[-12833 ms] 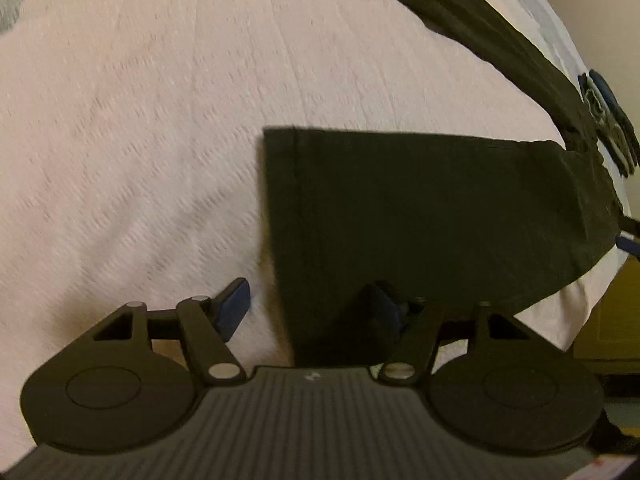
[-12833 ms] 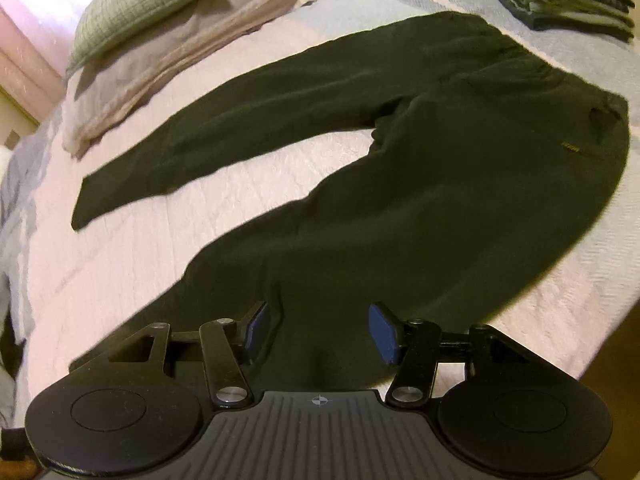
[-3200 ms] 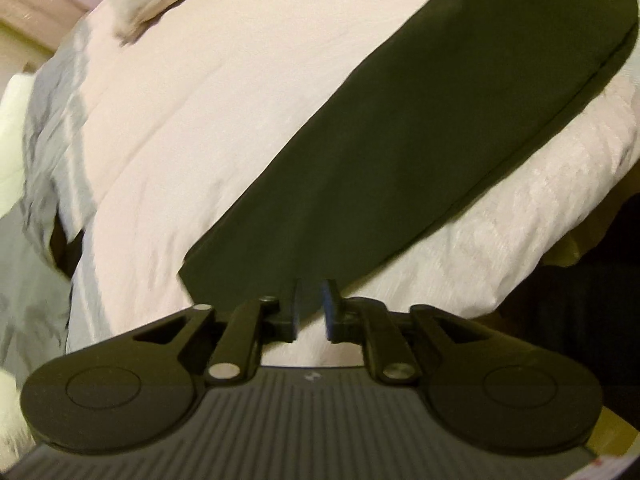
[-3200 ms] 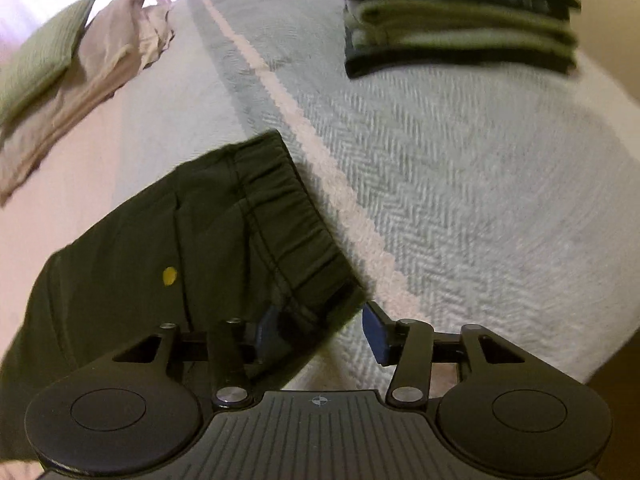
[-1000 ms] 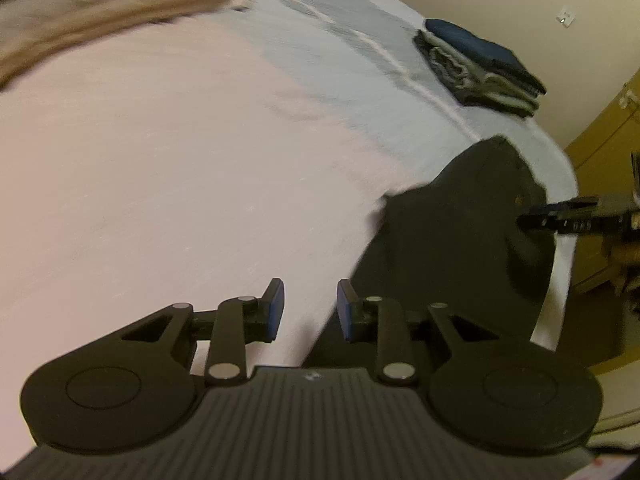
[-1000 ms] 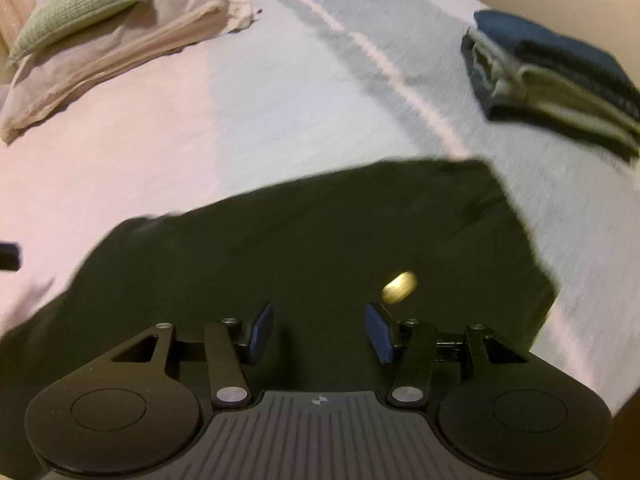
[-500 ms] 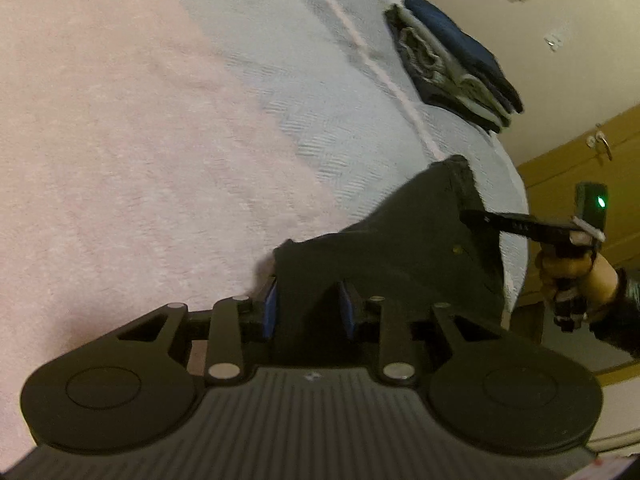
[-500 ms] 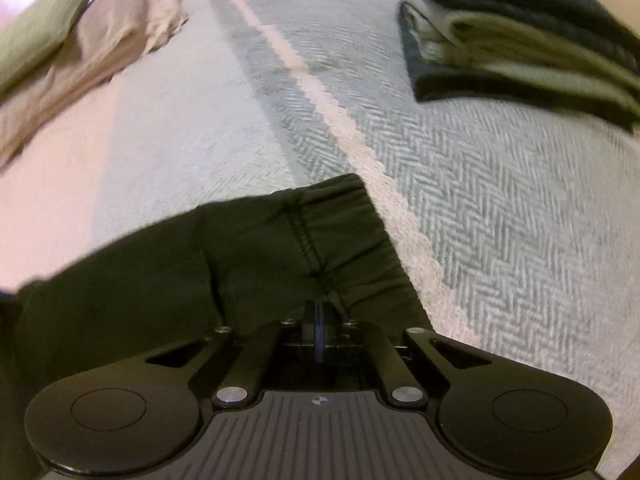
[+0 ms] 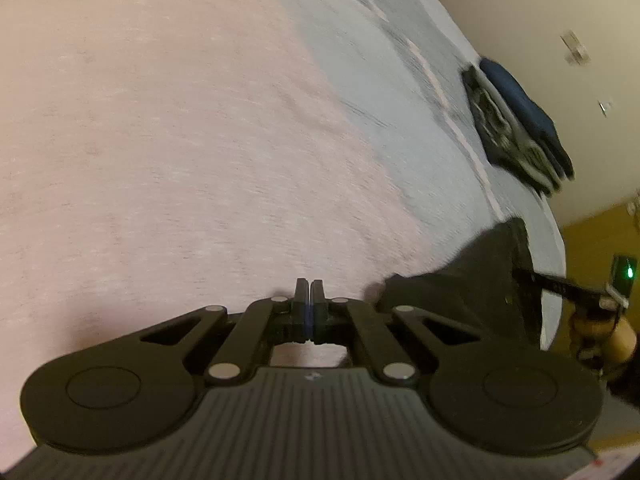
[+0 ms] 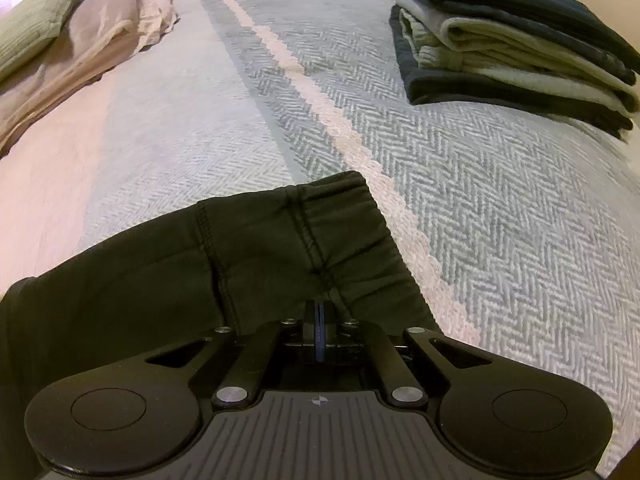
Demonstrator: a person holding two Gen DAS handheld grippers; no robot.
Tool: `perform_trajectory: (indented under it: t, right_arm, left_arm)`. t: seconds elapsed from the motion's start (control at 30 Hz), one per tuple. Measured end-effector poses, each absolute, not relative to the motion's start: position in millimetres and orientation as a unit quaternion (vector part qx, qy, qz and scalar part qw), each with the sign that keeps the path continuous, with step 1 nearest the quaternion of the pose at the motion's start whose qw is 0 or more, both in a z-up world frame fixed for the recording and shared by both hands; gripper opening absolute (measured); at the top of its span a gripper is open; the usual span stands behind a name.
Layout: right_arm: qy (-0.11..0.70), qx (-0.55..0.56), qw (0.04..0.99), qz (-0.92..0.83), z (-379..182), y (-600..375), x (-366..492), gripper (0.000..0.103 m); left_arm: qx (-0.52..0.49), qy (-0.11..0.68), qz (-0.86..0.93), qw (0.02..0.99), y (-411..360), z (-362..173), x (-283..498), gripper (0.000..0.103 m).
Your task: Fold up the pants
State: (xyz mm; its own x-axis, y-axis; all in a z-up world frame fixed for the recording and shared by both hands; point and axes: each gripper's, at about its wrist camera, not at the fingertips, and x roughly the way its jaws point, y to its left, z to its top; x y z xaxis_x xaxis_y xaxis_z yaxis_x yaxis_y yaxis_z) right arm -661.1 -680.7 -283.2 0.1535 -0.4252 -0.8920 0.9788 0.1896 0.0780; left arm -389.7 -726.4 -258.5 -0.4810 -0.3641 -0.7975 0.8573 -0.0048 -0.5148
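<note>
Left gripper (image 9: 307, 295) pressed together; cloth pinch hidden by fingers, cannot tell. Right gripper (image 10: 319, 320) clamped on pants (image 10: 192, 264) waistband, at bed (image 10: 500, 208) edge. Clothes stack (image 10: 512, 52) beyond; pillows (image 10: 60, 32) far left.

No readable text, labels, brands or numbers anywhere in either view.

Right gripper (image 10: 319, 322): fingers pressed together, pinching the waistband edge of the pants (image 10: 224, 264). Pants: dark, seamed, lying on the bedspread (image 10: 500, 208), which is grey herringbone with a pale stripe. Stack of folded clothes (image 10: 508, 52): top right, well apart from the pants. Green pillow (image 10: 36, 20) and beige bedding (image 10: 92, 52): top left.
</note>
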Motion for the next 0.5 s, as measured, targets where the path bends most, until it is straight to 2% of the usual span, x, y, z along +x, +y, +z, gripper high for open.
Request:
perform_trajectory:
  t: [0.2, 0.37, 0.5]
  right_arm:
    - [0.349, 0.388, 0.649, -0.553, -275, -650, -676, 0.000]
    - [0.323, 0.420, 0.639, -0.558, -273, -629, -709, 0.000]
    - [0.334, 0.402, 0.651, -0.551, -264, -616, -708, 0.000]
  left_arm:
    - [0.226, 0.518, -0.723, 0.397, -702, -234, -424, 0.001]
    - [0.281, 0.519, -0.722, 0.360, -687, -263, -466, 0.004]
    - [0.290, 0.524, -0.708, 0.374, -681, -267, -459, 0.003]
